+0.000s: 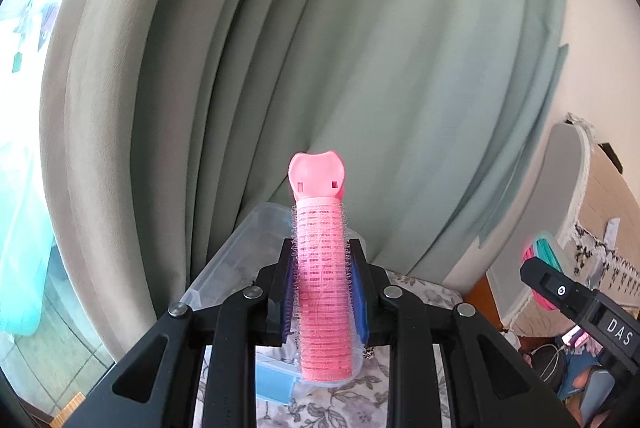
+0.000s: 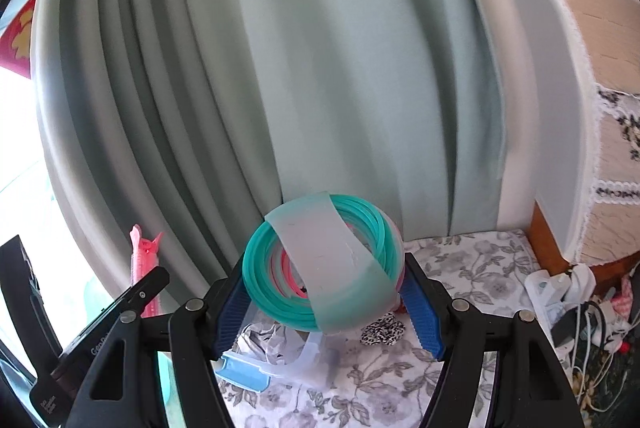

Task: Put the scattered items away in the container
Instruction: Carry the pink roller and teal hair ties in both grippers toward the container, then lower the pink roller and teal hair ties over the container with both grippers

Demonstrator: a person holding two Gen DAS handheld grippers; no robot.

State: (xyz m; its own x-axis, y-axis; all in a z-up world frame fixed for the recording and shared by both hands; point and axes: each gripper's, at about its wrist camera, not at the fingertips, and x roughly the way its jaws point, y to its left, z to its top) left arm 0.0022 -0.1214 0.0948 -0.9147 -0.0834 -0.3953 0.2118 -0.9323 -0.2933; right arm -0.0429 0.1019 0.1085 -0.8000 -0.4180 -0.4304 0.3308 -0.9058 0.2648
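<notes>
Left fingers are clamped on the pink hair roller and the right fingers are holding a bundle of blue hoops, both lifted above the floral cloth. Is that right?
Nearly. The right gripper holds a bundle of teal hoops with pink ones inside, banded by a translucent strip; the right wrist view shows it. Only the finger pads are blue. The rest holds: the left gripper clamps the pink hair roller, both above the floral cloth.

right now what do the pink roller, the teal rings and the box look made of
Pink roller: fuzzy hook mesh over a cylinder, with a smooth, glossy plastic-looking clip. Teal rings: translucent, slightly shiny loops, probably silicone or soft plastic, bundled by a frosted band. Box: clear, cloudy, seemingly rigid plastic; the cloth shows through it.
</notes>
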